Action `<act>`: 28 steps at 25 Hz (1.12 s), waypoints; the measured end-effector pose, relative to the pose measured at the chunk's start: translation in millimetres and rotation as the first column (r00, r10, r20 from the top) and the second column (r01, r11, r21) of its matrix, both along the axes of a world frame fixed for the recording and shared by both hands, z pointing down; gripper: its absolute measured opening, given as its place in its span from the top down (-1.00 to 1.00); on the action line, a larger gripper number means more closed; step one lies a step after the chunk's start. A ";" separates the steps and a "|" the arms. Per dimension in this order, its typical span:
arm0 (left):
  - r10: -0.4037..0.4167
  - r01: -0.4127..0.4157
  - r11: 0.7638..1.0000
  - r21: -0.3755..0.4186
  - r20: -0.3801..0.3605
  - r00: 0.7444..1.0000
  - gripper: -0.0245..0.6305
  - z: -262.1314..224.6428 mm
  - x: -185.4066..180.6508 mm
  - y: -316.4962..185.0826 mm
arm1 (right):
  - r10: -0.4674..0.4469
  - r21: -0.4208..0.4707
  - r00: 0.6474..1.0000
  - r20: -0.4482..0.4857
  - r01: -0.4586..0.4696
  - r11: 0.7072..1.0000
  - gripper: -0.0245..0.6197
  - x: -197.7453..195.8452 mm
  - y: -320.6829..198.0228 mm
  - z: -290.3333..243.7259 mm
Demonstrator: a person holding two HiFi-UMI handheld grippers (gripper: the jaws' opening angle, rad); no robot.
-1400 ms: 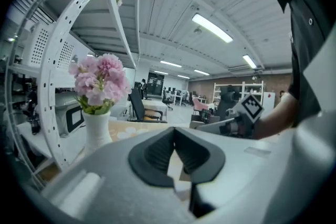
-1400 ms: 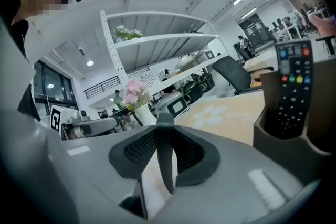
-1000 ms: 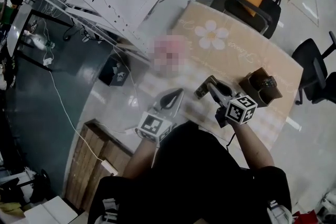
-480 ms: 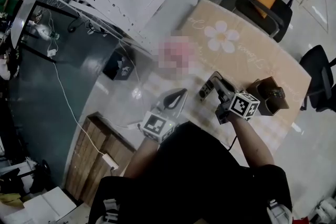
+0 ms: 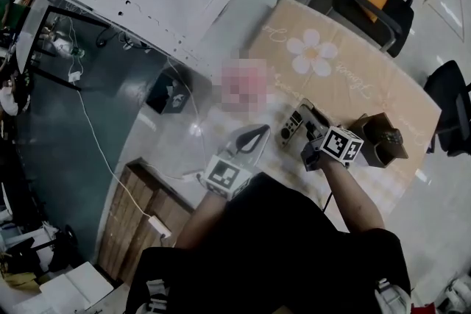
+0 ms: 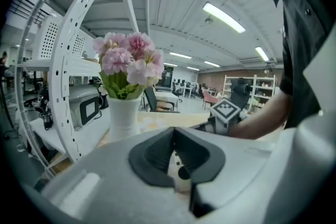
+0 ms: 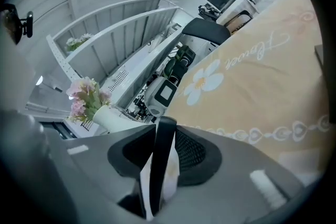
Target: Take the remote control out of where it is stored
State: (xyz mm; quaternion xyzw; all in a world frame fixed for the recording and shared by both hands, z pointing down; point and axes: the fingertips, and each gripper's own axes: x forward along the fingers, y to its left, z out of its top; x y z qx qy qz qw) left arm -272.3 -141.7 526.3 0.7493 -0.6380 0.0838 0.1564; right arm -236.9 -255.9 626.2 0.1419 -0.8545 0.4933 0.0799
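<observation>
Presently, left gripper [image 6: 174, 131] pressed together, empty, right gripper [image 7: 164, 124] likewise closed over bench [image 5: 357, 88], remote control [image 5: 391, 136] standing in brown holder [image 5: 372, 131] nearby.

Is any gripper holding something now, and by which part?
Nothing is held. The left gripper and right gripper are empty; the remote sits in its box.

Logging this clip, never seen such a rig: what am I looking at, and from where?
No robot: a person holds a gripper in each hand. The top-down picture comes from a head camera; the other two cameras ride on the grippers, looking along their jaws. The left gripper and right gripper both look shut and empty. On the flower-print tablecloth stand a vase of pink flowers and a brown holder with the remote control still inside.
</observation>
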 end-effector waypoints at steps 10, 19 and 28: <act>0.010 -0.010 0.999 -0.043 -0.011 1.000 0.93 16.8 -1.6 -8.1 | 0.049 -0.026 0.995 -0.083 -0.051 0.998 0.49 -0.7 -14.0 26.8; 0.005 -0.005 0.998 -0.055 -0.008 1.000 0.93 21.8 -8.0 -7.8 | 0.081 -0.027 0.964 -0.255 -0.091 0.996 0.44 -5.2 -18.9 43.2; -0.008 0.006 0.998 -0.060 -0.018 1.000 0.93 24.0 -10.2 -3.5 | 0.092 -0.022 0.936 -0.341 -0.105 0.994 0.40 -5.3 -21.5 51.0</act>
